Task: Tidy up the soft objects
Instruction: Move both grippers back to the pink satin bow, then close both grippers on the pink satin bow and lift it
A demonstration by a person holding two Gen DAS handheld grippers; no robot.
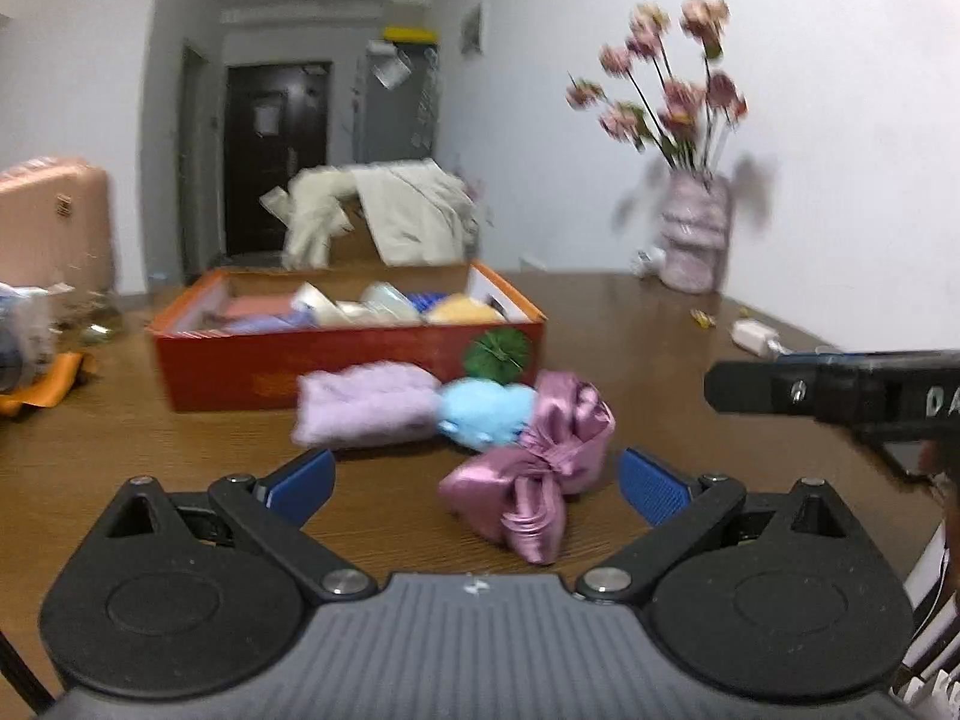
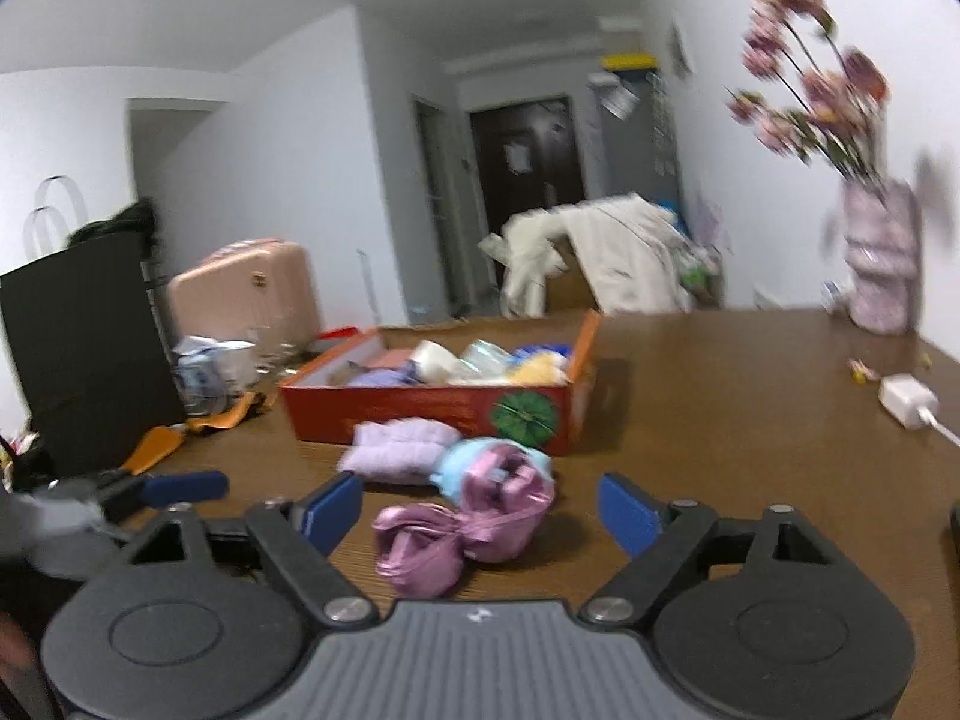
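A pink satin bow [image 1: 531, 468] [image 2: 462, 525] lies on the wooden table [image 1: 648, 324] in front of a red box [image 1: 348, 363] [image 2: 432, 408] that holds several soft items. A lilac folded cloth [image 1: 366, 402] [image 2: 399, 441] and a light blue plush [image 1: 486, 411] [image 2: 465, 456] lie between bow and box. My left gripper [image 1: 477, 480] is open and empty, fingers either side of the bow, just short of it. My right gripper [image 2: 480, 510] is open and empty, also facing the bow. The right gripper shows side-on in the left wrist view [image 1: 840, 390].
A vase of pink flowers [image 1: 696, 234] [image 2: 882, 258] stands at the table's far right by the wall. A white charger [image 1: 753, 336] [image 2: 906, 399] lies near it. A beige coat [image 1: 390, 213] hangs beyond the box. Orange scraps [image 2: 180, 435] and clutter sit at the left.
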